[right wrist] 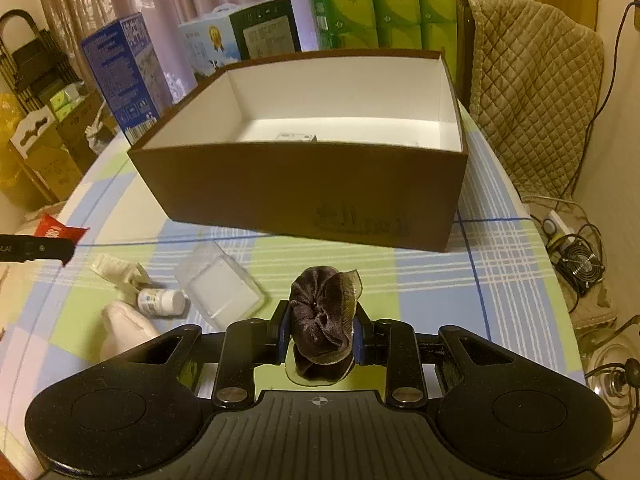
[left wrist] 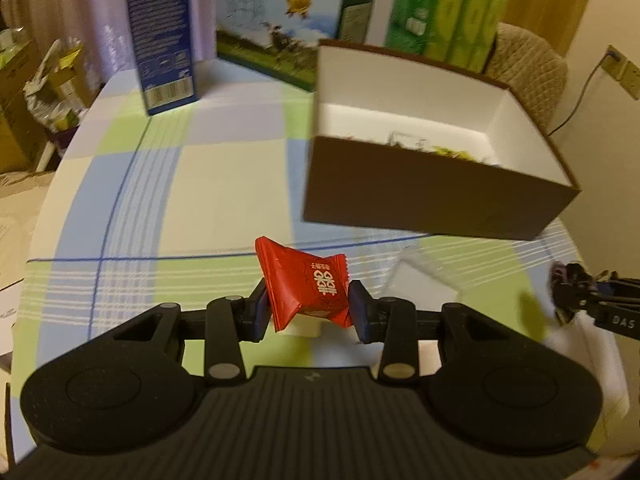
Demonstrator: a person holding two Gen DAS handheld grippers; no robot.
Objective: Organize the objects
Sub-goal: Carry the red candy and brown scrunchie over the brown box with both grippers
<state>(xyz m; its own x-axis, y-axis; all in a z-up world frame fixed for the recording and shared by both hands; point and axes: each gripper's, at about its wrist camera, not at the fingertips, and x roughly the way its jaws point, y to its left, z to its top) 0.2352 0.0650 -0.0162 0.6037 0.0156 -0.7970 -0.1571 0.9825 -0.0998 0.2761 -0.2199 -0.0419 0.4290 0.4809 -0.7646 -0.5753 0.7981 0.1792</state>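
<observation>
Holding a red candy wrapper [left wrist: 310, 286] between the closed-in jaws of my left gripper [left wrist: 310, 312], I carry it raised above the checked tablecloth [left wrist: 224, 184]. It is a shiny red pillow packet with crimped ends and white characters printed on its face, pinched at its lower half and standing upright. My right gripper [right wrist: 320, 330] is clamped likewise on a dark scrunchie [right wrist: 322, 314], a soft bunched ring of brown-black velvet with a patch of sheer mesh at its top.

Ahead of both grippers sits the brown box [right wrist: 304, 192], open-topped, white inside, well apart from either load. A few small things already lie on its floor, though I cannot tell what they are. I judge the sorting partly done.

Left on the cloth, near my right gripper: a clear plastic case [right wrist: 220, 290], a small white bottle [right wrist: 162, 300] lying on its side, a white packet [right wrist: 116, 270] and a pale pouch [right wrist: 124, 330].
</observation>
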